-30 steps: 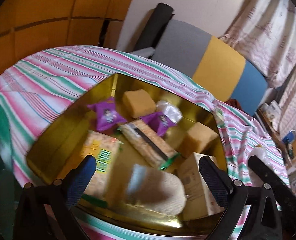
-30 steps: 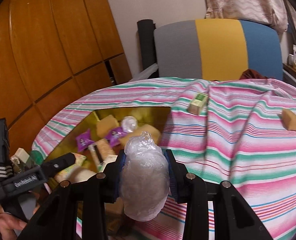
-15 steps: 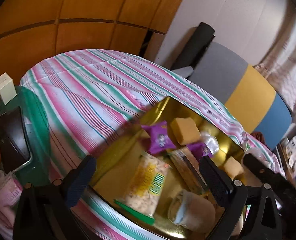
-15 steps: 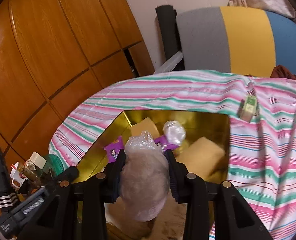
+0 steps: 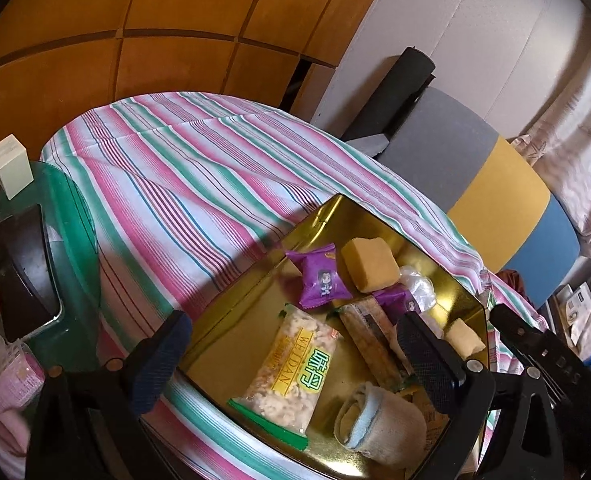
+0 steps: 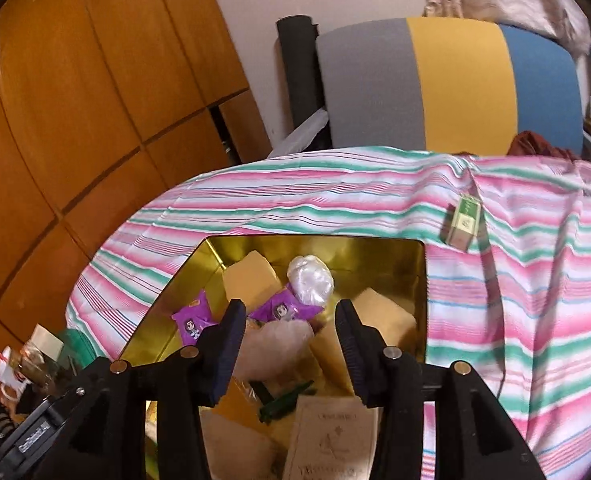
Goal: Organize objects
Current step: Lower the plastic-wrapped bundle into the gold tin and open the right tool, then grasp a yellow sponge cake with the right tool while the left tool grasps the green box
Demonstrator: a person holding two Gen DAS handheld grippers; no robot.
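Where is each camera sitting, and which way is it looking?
Left wrist camera: rides on the left gripper, looking forward and down over its open jaws into the gold tin; the right gripper's black frame shows at the right edge.
Right wrist camera: rides on the right gripper, looking down into the same tin; its jaws have just been opening, a clear-wrapped snack loose between them.
Both share: the tin, purple packets, striped cloth, grey-yellow-blue chair.
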